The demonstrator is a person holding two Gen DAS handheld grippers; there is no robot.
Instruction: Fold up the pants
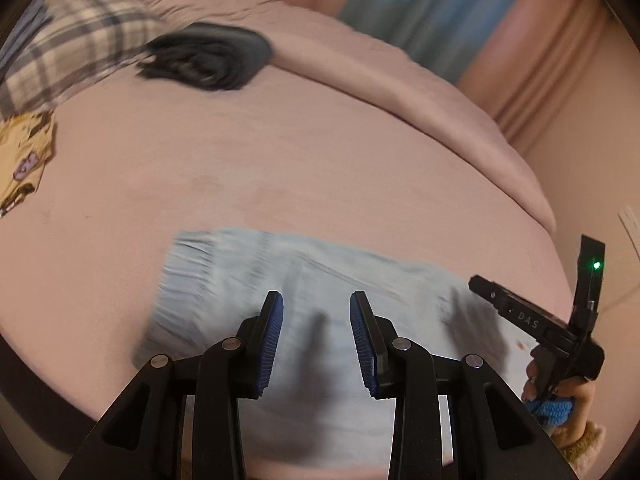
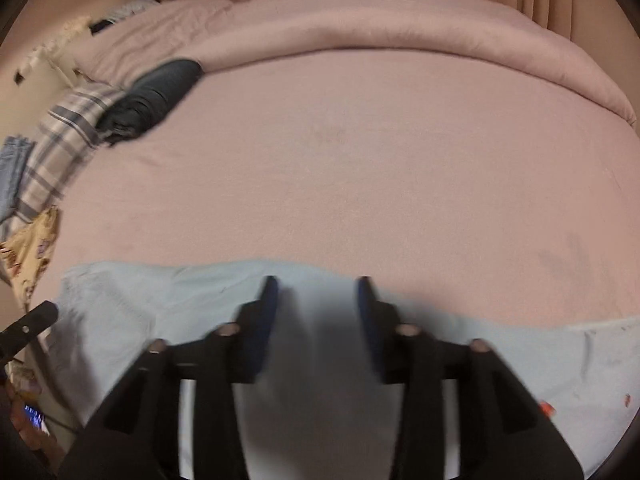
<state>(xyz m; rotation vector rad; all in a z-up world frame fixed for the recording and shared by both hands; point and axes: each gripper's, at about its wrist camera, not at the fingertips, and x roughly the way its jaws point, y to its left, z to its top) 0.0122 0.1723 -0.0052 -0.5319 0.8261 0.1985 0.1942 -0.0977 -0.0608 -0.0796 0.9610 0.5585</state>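
Note:
Light blue pants (image 1: 224,272) lie flat and folded across the near part of a pink bed (image 1: 280,168), elastic waistband at the left. My left gripper (image 1: 317,300) hovers over the middle of them, its blue pads apart with nothing between them. The right tool's black housing (image 1: 532,322), green light lit, shows at the right edge in a person's hand (image 1: 560,384). In the right wrist view the pants (image 2: 160,300) stretch from left to right, and my right gripper (image 2: 318,284) is above them, blurred, jaws apart and empty.
A black folded garment (image 1: 208,60), a plaid one (image 1: 80,44) and a yellow printed one (image 1: 24,160) lie at the bed's far left. A bunched pink duvet (image 2: 360,24) runs along the far side, with curtains behind. The bed edge drops off at the right (image 1: 548,216).

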